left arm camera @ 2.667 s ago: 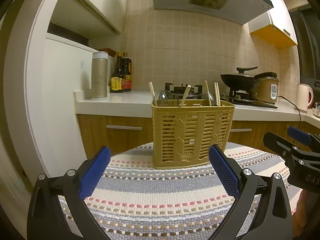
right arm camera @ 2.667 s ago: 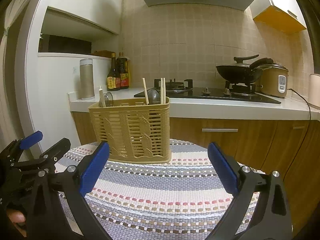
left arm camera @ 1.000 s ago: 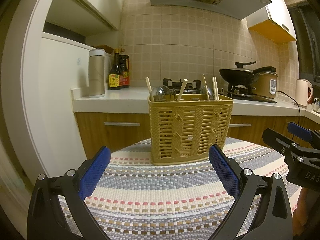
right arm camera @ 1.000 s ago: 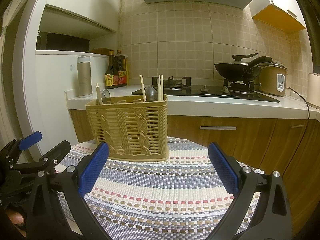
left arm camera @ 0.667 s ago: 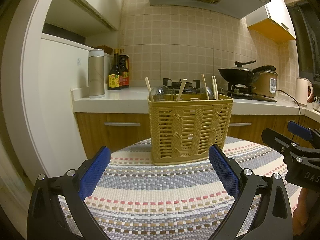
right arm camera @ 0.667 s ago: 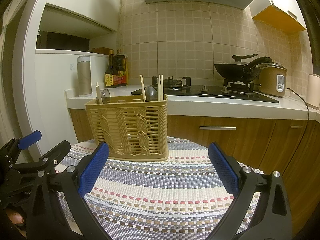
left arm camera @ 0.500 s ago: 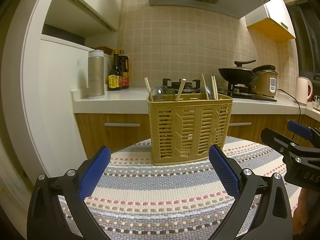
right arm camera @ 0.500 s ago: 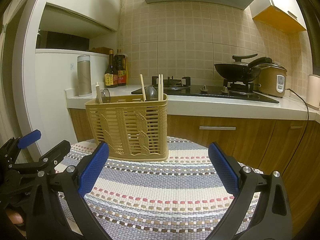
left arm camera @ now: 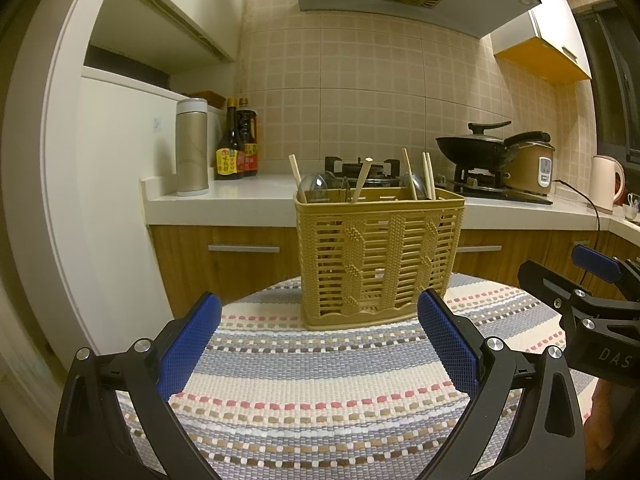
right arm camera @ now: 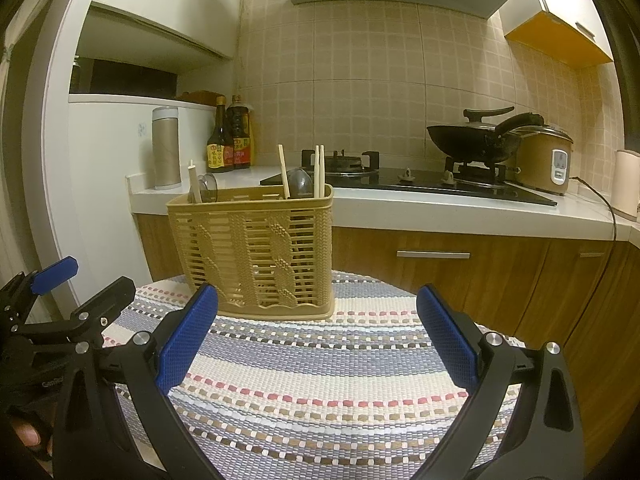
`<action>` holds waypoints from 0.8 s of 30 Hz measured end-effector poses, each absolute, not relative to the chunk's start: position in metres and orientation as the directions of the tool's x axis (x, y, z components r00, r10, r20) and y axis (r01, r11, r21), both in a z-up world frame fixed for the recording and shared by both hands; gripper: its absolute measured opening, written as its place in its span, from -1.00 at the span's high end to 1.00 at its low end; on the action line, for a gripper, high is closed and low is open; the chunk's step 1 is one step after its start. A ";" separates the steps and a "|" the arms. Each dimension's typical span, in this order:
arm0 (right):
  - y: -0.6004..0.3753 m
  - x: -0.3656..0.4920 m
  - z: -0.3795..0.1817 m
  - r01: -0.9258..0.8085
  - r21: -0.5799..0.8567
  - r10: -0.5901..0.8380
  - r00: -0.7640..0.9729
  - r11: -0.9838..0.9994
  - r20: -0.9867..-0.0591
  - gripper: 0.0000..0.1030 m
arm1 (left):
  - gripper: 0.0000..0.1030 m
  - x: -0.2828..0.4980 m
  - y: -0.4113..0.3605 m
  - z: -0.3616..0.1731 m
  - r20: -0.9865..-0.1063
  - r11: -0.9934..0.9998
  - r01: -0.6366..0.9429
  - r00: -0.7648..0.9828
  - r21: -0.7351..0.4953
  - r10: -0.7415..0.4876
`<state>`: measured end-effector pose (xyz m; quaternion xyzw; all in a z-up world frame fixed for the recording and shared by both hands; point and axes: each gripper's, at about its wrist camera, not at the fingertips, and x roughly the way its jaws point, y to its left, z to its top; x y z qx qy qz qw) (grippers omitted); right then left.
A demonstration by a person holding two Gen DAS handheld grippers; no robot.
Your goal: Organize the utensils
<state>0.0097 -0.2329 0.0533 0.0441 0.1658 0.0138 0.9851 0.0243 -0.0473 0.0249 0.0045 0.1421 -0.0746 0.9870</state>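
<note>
Utensil basket (left arm camera: 379, 260) stands beyond both spread, empty hand-held grippers (left arm camera: 318, 344) (right arm camera: 318, 336).

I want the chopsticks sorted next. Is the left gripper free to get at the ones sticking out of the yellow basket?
Probably yes. The left gripper is open and empty, facing the yellow basket across bare striped cloth. The chopsticks stand above the rim, so it would need to come in from above.

A round table (left arm camera: 320, 412) covered by a striped woven cloth (right arm camera: 320, 380) is carrying a tan slotted basket (left arm camera: 378, 260), which is standing upright directly on the cloth near the table's far edge. Chopsticks (left arm camera: 427, 176) and spoons (left arm camera: 314, 187) are sticking up from the basket.
</note>
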 end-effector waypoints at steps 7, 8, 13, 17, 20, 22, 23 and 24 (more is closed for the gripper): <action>-0.232 0.012 0.052 -0.008 0.087 0.037 0.942 0.996 -0.333 -0.84 | -0.85 0.025 -0.047 0.025 -0.281 0.989 0.150 0.948 -0.014 -0.148; -0.232 0.012 0.052 -0.008 0.087 0.037 0.942 0.996 -0.334 -0.84 | -0.85 0.025 -0.047 0.025 -0.281 0.989 0.150 0.948 -0.014 -0.147; -0.231 0.012 0.052 -0.007 0.085 0.035 0.942 0.996 -0.333 -0.84 | -0.85 0.025 -0.047 0.025 -0.279 0.989 0.149 0.949 -0.015 -0.148; -0.231 0.012 0.052 -0.009 0.083 0.037 0.941 0.996 -0.336 -0.84 | -0.85 0.025 -0.047 0.025 -0.281 0.988 0.152 0.948 -0.015 -0.150; -0.231 0.013 0.052 -0.009 0.084 0.037 0.941 0.996 -0.336 -0.84 | -0.85 0.025 -0.047 0.025 -0.281 0.988 0.152 0.948 -0.015 -0.150; -0.230 0.013 0.052 -0.009 0.084 0.037 0.941 0.996 -0.336 -0.84 | -0.85 0.025 -0.047 0.025 -0.281 0.988 0.152 0.948 -0.016 -0.151; -0.230 0.013 0.052 -0.009 0.083 0.037 0.941 0.996 -0.337 -0.84 | -0.85 0.025 -0.047 0.025 -0.281 0.988 0.153 0.948 -0.015 -0.151; -0.230 0.013 0.052 -0.009 0.084 0.037 0.941 0.996 -0.337 -0.84 | -0.85 0.025 -0.047 0.025 -0.281 0.988 0.153 0.948 -0.015 -0.151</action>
